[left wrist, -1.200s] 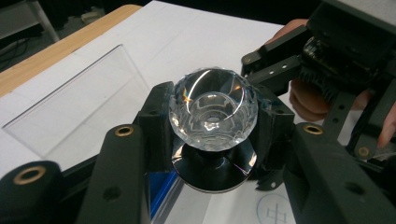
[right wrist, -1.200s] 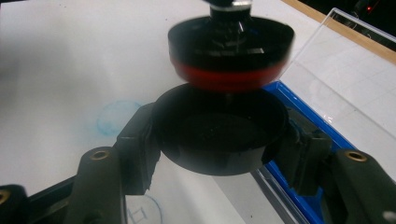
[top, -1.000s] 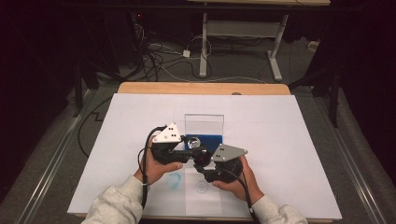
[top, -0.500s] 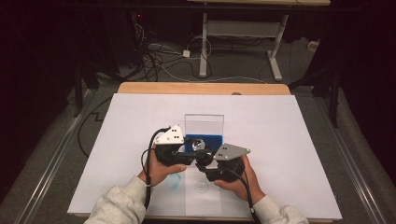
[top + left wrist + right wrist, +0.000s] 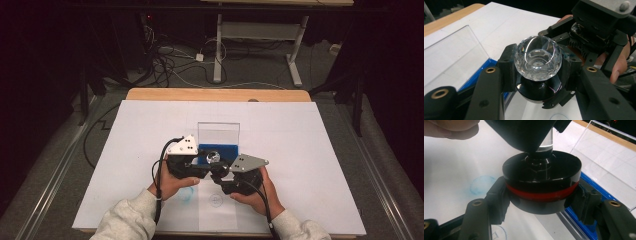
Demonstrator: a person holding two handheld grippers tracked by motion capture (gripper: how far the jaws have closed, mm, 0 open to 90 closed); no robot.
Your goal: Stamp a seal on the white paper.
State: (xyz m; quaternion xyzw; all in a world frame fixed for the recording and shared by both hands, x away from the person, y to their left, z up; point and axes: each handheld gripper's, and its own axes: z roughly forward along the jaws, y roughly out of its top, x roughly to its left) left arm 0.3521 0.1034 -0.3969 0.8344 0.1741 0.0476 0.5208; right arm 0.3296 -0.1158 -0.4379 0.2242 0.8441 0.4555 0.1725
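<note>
Nearest in the left gripper view: left gripper (image 5: 537, 75) clamped on the faceted crystal ball (image 5: 538, 58), jaws pressing its flanks from both sides, glass bulging above the pads. Directly below the ball, between and beneath those same jaws, the black round base (image 5: 539, 91) with a red band, joined to the ball by a short neck. Right gripper (image 5: 541, 200) closed around that base (image 5: 542, 183), pads (image 5: 497, 200) squeezing the red band from either side, the left gripper's dark body hanging just above. Both pieces held off the table (image 5: 310, 145), in front of the two hands, over the near edge of the blue-lined case (image 5: 207, 152) with its clear lid (image 5: 218, 133) standing open beyond. Likely trouble: smooth faceted glass offering little bite, so any twist or pull between the two grippers apt to slip the ball out sideways; a drop onto the case rim or table enough to chip it. Uneven pull, one gripper tilting against the other, liable to stress the thin neck. Loosening either grip before the other has full hold apt to let the base swing down. Farther past the grippers, the lid close enough for a hasty forward move to knock it. A faint blue circle (image 5: 186, 194) on the table nearer the person, beneath the left hand (image 5: 172, 182).
</note>
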